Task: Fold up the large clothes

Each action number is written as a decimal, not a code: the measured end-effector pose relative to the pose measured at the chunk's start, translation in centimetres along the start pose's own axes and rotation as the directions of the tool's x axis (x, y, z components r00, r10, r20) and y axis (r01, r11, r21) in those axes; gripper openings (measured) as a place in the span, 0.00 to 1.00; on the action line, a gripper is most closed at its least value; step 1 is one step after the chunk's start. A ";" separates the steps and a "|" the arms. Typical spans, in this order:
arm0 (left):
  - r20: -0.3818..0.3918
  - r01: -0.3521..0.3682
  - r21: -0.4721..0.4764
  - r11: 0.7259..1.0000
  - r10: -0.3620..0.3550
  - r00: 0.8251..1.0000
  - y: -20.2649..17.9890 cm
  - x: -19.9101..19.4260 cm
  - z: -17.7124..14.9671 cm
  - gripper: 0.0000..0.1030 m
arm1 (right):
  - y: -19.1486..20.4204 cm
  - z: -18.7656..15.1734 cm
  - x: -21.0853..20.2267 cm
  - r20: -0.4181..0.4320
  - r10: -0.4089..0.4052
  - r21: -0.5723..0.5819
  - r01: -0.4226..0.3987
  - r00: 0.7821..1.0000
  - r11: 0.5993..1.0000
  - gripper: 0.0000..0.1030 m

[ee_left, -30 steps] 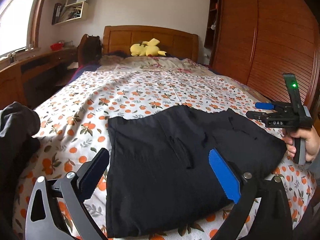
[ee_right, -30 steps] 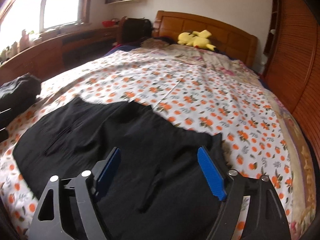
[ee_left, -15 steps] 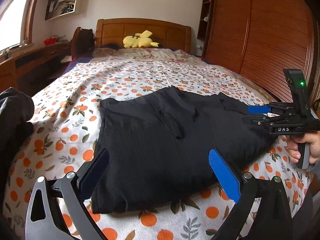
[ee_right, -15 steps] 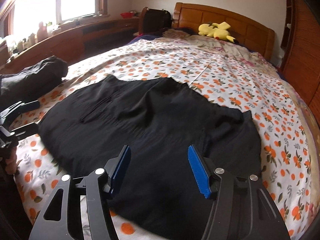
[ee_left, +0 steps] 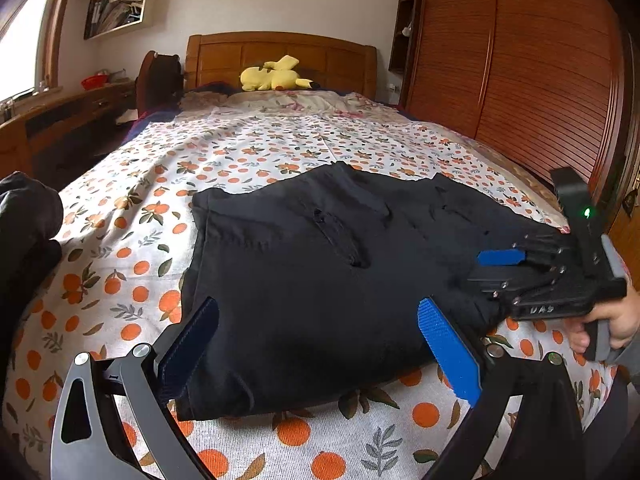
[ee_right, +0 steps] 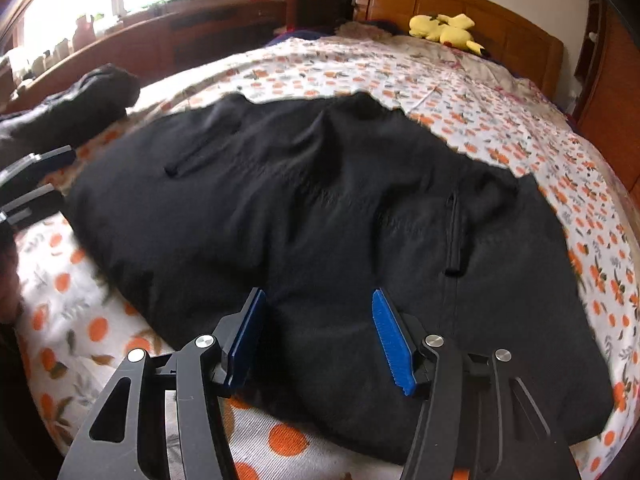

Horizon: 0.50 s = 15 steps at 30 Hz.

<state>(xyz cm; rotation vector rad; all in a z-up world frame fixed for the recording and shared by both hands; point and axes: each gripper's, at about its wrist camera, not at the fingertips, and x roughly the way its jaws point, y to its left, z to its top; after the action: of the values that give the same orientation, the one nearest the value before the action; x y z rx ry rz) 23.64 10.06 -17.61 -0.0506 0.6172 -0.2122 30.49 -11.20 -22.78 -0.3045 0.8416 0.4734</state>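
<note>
Black garment [ee_left: 320,280] lying flat on the bed [ee_left: 280,148], spread crosswise near the foot end. Fabric dark, matte, lightly wrinkled; two slit pockets showing on the upper face. Near hem bunching slightly, one end sitting doubled over. Edges resting on the orange-print sheet.

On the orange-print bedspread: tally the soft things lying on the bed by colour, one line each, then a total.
Black, 2: the flat black fabric garment in the middle, and a bunched black cloth heap at the bed's window-side edge.
Yellow, 1: the yellow plush toy by the wooden headboard.
Total: 3.
</note>
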 end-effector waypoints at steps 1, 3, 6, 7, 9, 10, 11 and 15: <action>-0.002 0.000 0.001 1.000 0.000 1.000 0.0 0.1 -0.1 0.97 | 0.0 -0.1 0.1 0.003 0.000 0.006 0.000 1.000 1.000 0.52; -0.006 -0.002 0.002 1.000 0.002 1.000 0.0 0.2 -0.1 0.97 | -0.1 0.0 -0.1 0.005 -0.001 0.016 0.001 1.000 1.000 0.52; -0.009 -0.004 0.008 1.000 0.004 1.000 -0.1 0.3 -0.3 0.97 | 0.0 0.0 -1.2 0.020 -0.019 0.016 0.019 1.000 1.000 0.51; -0.009 -0.004 0.010 1.000 0.004 1.000 -0.1 0.3 -0.3 0.97 | 0.1 0.0 -1.6 0.030 -0.022 0.020 0.022 0.999 1.000 0.51; -0.008 -0.005 0.015 1.000 0.005 1.000 -0.1 0.4 -0.3 0.97 | 0.2 0.0 -2.6 0.050 -0.009 0.027 0.008 0.999 1.000 0.51; -0.008 -0.004 0.014 1.000 0.004 1.000 -0.1 0.4 -0.3 0.97 | 0.3 -0.2 -3.1 0.060 -0.003 0.030 0.001 0.998 1.000 0.51; -0.008 -0.003 0.015 1.000 0.004 1.000 -0.1 0.4 -0.3 0.97 | 0.4 -0.3 -3.4 0.062 0.005 0.030 -0.007 0.998 1.000 0.51; -0.005 0.003 0.016 1.000 -0.003 1.000 -0.4 0.4 -0.1 0.97 | 1.1 -1.5 -2.5 0.017 -0.014 -0.002 0.014 1.000 1.000 0.51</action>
<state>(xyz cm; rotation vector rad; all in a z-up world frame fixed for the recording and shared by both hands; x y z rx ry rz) 23.80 9.61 -17.90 -0.0353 0.6198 -0.2208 27.54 -11.57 -21.90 -0.3076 0.8225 0.4628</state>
